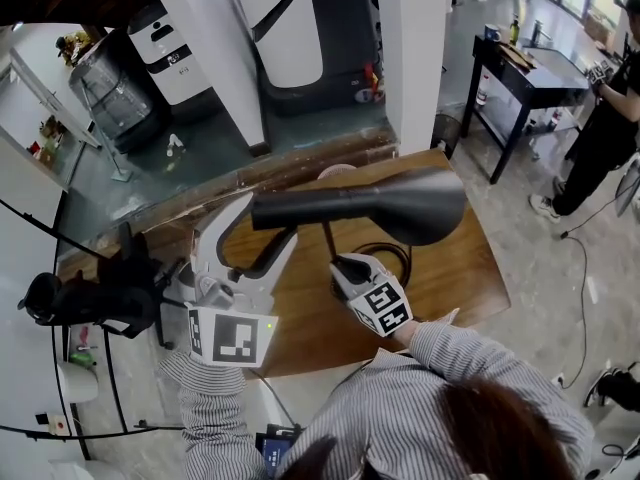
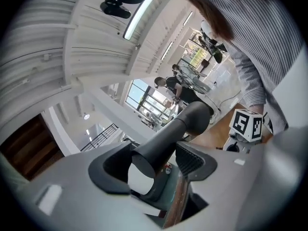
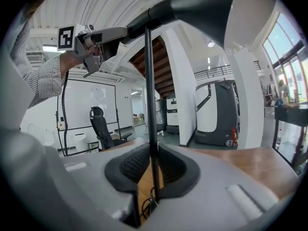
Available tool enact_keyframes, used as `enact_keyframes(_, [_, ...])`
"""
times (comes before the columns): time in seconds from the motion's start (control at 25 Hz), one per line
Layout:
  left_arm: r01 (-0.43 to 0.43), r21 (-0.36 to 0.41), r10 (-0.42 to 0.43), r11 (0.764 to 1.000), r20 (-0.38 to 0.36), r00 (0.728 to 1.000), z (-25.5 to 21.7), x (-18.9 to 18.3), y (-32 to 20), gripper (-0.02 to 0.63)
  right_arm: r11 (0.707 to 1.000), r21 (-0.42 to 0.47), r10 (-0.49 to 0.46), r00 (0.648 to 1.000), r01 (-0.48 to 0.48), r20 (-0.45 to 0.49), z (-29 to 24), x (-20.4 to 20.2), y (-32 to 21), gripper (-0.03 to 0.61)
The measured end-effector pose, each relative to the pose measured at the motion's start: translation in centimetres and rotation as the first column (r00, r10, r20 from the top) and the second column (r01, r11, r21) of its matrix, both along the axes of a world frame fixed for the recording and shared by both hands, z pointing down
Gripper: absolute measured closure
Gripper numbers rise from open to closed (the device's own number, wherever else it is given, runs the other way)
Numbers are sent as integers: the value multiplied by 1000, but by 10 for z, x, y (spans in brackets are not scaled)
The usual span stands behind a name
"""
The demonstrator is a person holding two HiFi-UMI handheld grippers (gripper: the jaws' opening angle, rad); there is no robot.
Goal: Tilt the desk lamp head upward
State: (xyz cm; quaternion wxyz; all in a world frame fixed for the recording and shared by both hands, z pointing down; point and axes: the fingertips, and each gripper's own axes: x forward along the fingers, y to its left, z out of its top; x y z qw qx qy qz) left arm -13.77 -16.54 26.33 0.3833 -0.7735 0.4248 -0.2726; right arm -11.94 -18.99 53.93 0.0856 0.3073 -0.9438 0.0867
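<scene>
The black desk lamp stands on the wooden table (image 1: 450, 288), its head (image 1: 400, 206) lying level with the cone to the right. My left gripper (image 1: 262, 226) straddles the thin tail end of the head (image 2: 187, 121). In the left gripper view (image 2: 151, 165) the tube lies against the right pad (image 2: 191, 159), with a gap to the left pad, so these jaws are open. Lower down, my right gripper (image 1: 335, 261) has closed in on the thin upright lamp pole (image 1: 327, 236). The pole (image 3: 149, 81) runs between its narrow-set pads (image 3: 151, 165), and the cone (image 3: 202, 4) hangs overhead.
A black cable (image 1: 395, 258) loops on the table behind the pole. A white pillar (image 1: 415, 58) and a dark machine (image 1: 300, 28) stand beyond the table. At the far right are a black side table (image 1: 530, 78) and a person (image 1: 610, 118). A black stand (image 1: 90, 298) is at the left.
</scene>
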Motion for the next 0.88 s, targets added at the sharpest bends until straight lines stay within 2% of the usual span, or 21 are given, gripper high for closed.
enact_keyframes(0.2, [-22,15,24,1000,-120,993,2,-4,4,341,1000,-1,8,1000,-8,2,1,-1,0,527])
enact_keyframes(0.48, [-28,10,30,1000,-200,979,6,-8,6,345,1000,-10,20,1000,-20,3,0,-2,1,526])
enact_keyframes(0.88, [-54,-40,39,998,-310,950,19,-14,7,372,1000,-21,13,1000,-13,-3,1,-2,2,526])
